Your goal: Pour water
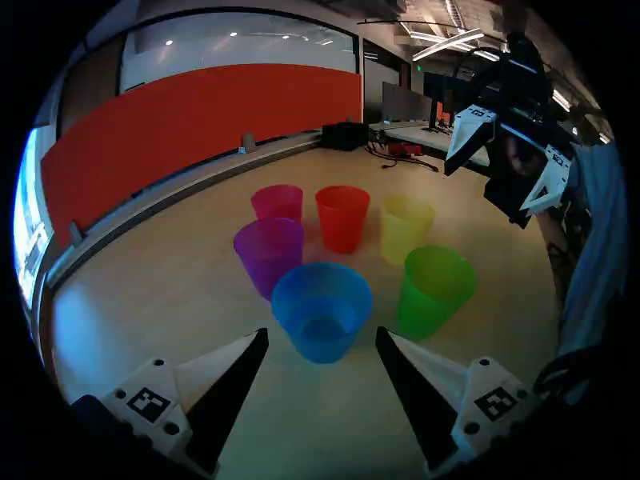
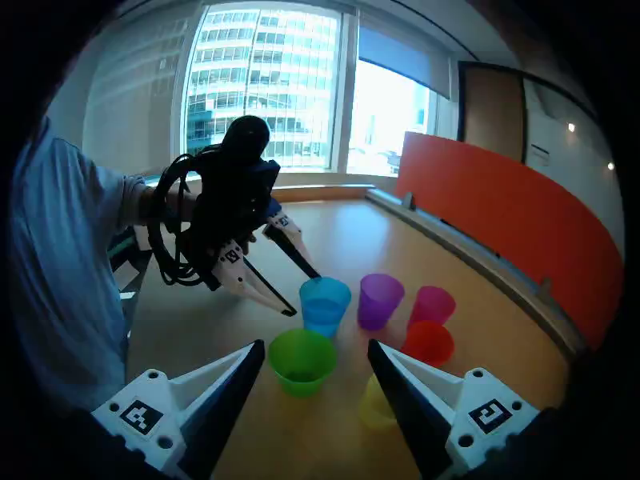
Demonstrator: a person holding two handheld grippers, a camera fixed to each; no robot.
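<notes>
Six plastic cups stand in a cluster on the wooden floor. In the left gripper view the blue cup point(image 1: 322, 310) is nearest, with the green point(image 1: 436, 288), purple point(image 1: 269, 254), pink point(image 1: 277, 202), red point(image 1: 342, 216) and yellow point(image 1: 406, 228) cups around it. My left gripper point(image 1: 321, 329) is open, its fingers flanking the blue cup without touching it. In the right gripper view my right gripper point(image 2: 315, 344) is open above the green cup point(image 2: 302, 362). The blue cup point(image 2: 325, 305) sits beyond it, with the left gripper point(image 2: 306, 294) beside it. I cannot tell whether any cup holds water.
A person's blue sleeve point(image 2: 64, 264) and black cables fill the left side of the right gripper view. An orange wall panel point(image 1: 200, 120) with a low ledge runs behind the cups. Desks and cables point(image 1: 400, 148) stand at the far end. The right gripper point(image 1: 486, 192) hangs high at the right.
</notes>
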